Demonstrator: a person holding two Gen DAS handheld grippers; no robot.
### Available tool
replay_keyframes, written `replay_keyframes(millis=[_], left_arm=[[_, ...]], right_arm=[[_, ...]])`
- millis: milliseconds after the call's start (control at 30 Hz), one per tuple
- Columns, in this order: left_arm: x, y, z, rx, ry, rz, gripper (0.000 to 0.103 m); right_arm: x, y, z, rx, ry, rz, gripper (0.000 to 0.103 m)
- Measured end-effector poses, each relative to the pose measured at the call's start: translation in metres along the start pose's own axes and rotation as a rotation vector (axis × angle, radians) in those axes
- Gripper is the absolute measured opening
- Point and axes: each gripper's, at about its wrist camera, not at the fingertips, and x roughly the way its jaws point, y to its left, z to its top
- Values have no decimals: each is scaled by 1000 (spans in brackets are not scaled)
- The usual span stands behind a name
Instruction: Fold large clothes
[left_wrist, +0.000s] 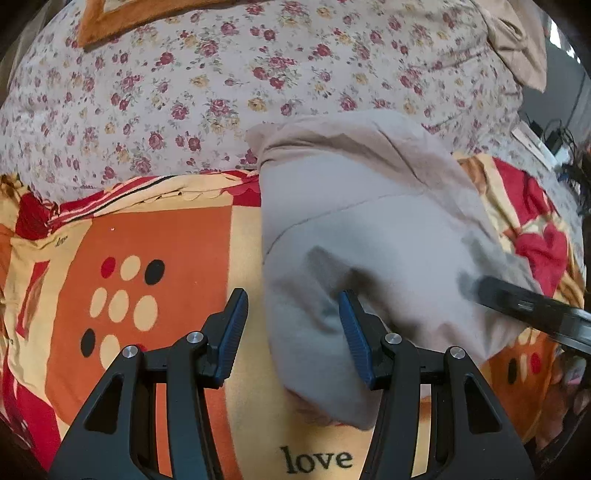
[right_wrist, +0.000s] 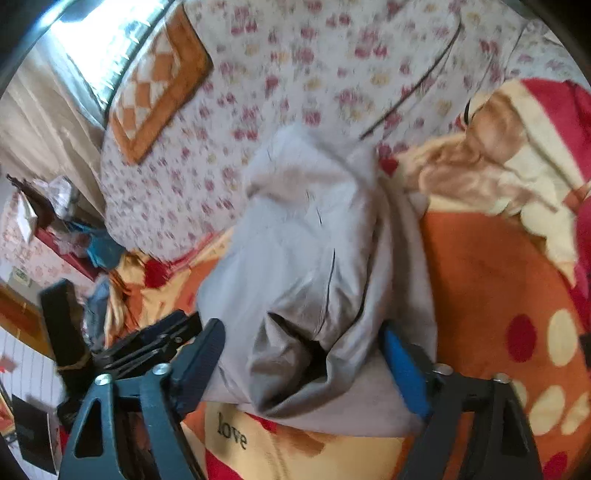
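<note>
A grey folded garment lies on an orange, red and cream blanket printed with the word "love". My left gripper is open above the garment's near left edge. Its right finger hangs over the cloth and its left finger over the blanket, and nothing is pinched. In the blurred right wrist view the same garment is bunched with a dark open fold at its near end. My right gripper is open and straddles that end, one finger on each side. A black piece at the right edge of the left wrist view looks like the right gripper.
A floral quilt covers the bed beyond the blanket, with an orange checked pillow at its far end. A beige cloth lies at the far right. Cluttered furniture stands beside the bed, and cables and small items lie past its other side.
</note>
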Motion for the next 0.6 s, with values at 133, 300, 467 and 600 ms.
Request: replay_keyframes(millis=[133, 300, 467, 600], left_arm=[[-2, 3, -14, 7, 12, -24, 51], [17, 10, -40, -51, 34, -82, 63], [27, 15, -43, -105, 55, -138, 68], [21, 13, -40, -88, 60, -131, 67]], right_arm=[[-18, 2, -15, -71, -67, -32, 10], [-14, -36, -37, 38, -53, -43, 6], [-4, -53, -48, 75, -18, -68, 4], [-8, -46, -45, 50, -20, -91, 4]])
